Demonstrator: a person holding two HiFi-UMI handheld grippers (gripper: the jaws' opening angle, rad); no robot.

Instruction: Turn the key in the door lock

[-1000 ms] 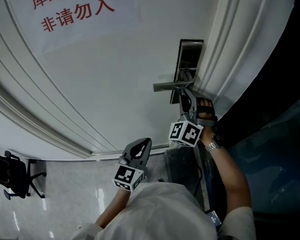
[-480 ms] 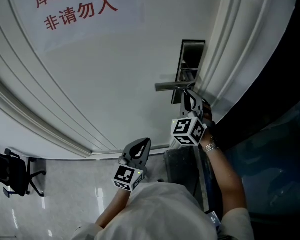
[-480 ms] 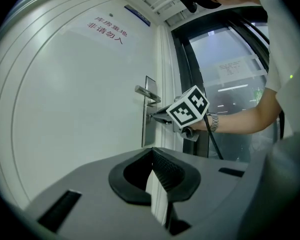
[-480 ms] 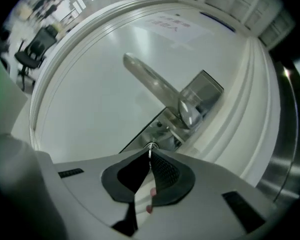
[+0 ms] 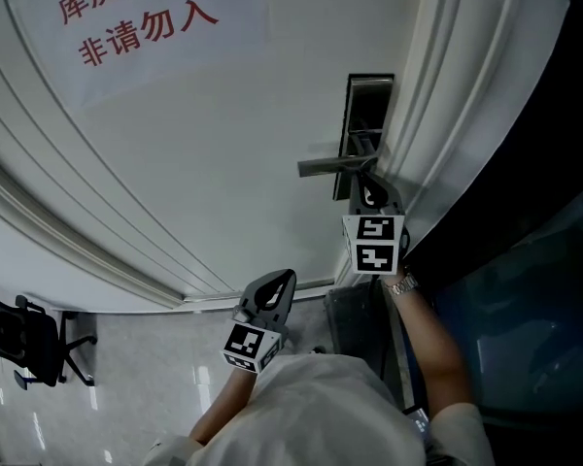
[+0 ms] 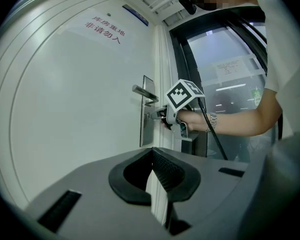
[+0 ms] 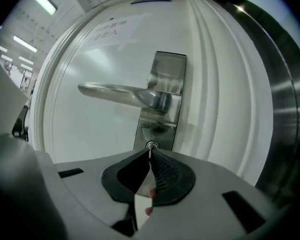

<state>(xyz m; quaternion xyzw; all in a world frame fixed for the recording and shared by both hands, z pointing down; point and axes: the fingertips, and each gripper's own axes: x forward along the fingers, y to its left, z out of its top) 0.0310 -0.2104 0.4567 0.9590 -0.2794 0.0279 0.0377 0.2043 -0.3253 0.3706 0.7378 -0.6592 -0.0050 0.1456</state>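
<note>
Pinching the key (image 7: pixel 150 150) in the door lock (image 7: pixel 152 144) below the handle (image 7: pixel 121 92), the right hand-held gripper (image 7: pixel 150 154) has just closed; the left hand-held gripper (image 6: pixel 152 153) hangs well apart, closed and empty.

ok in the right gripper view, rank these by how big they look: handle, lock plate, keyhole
1. lock plate
2. handle: longer but much slimmer, so it's a fairly close second
3. keyhole: by far the smallest

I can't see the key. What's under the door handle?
Under the door handle sits the round keyhole. The right tongs, just closed, pinch a thin metal sliver there, likely the key; the tongs cover the rest of it.
</note>
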